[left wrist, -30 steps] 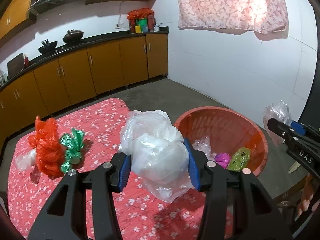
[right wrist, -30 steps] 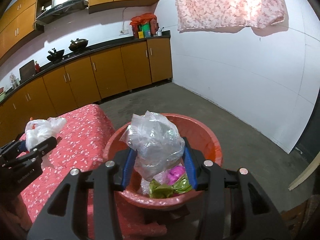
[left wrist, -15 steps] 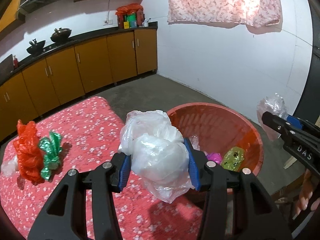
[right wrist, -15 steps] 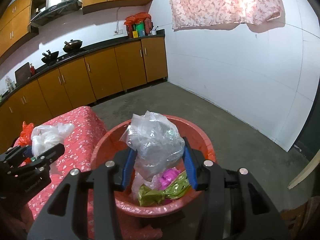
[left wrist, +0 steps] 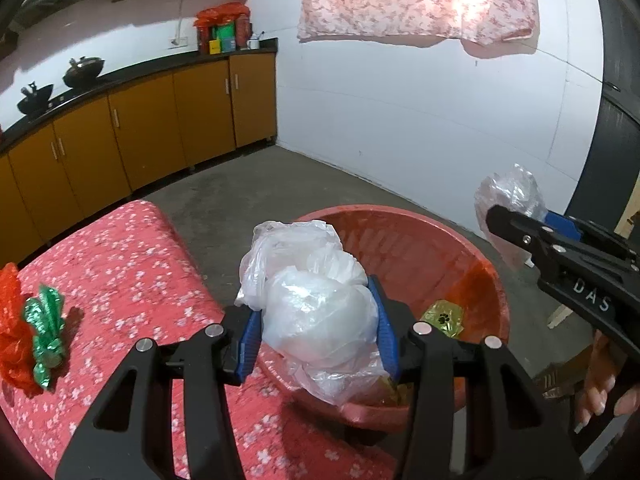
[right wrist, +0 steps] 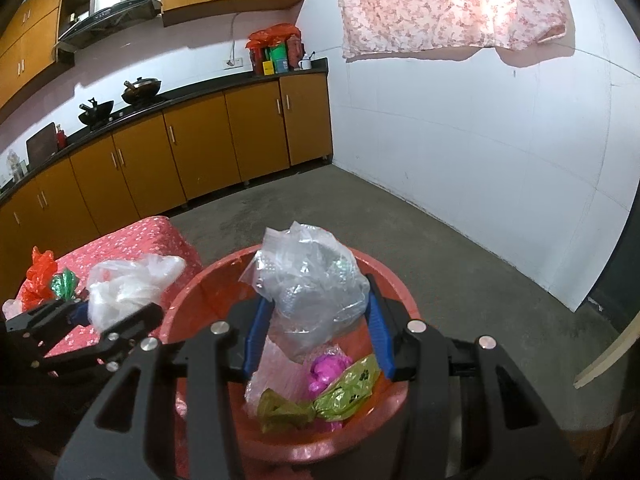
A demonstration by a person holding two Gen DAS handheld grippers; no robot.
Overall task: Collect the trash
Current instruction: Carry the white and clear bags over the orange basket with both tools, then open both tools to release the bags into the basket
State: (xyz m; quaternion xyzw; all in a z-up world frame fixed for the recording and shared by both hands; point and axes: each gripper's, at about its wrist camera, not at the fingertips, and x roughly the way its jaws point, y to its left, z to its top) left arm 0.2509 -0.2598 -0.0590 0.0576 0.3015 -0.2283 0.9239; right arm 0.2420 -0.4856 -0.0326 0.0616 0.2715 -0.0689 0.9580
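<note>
My left gripper [left wrist: 316, 328] is shut on a crumpled white plastic bag [left wrist: 316, 312] and holds it over the near rim of the red basin [left wrist: 472, 264]. My right gripper [right wrist: 316, 332] is shut on a clear crinkled plastic bag [right wrist: 312, 296] above the same basin [right wrist: 208, 292]. The basin holds a pink wad [right wrist: 328, 368], olive-green wrappers [right wrist: 320, 400] and clear plastic. The right gripper with its bag [left wrist: 512, 196] shows at the right edge of the left wrist view. The left gripper with its bag [right wrist: 124, 288] shows at the left of the right wrist view.
A red plastic bag [left wrist: 12, 336] and a green foil wrapper [left wrist: 46, 320] lie on the red floral tablecloth [left wrist: 132, 264]. Orange kitchen cabinets [left wrist: 140, 132] run along the back. A white wall [left wrist: 400, 120] is to the right, with grey floor [left wrist: 260, 184] beyond the basin.
Both grippers have moved toward the basin with their bags still held. The left bag now hangs over the basin's rim instead of over the table.
</note>
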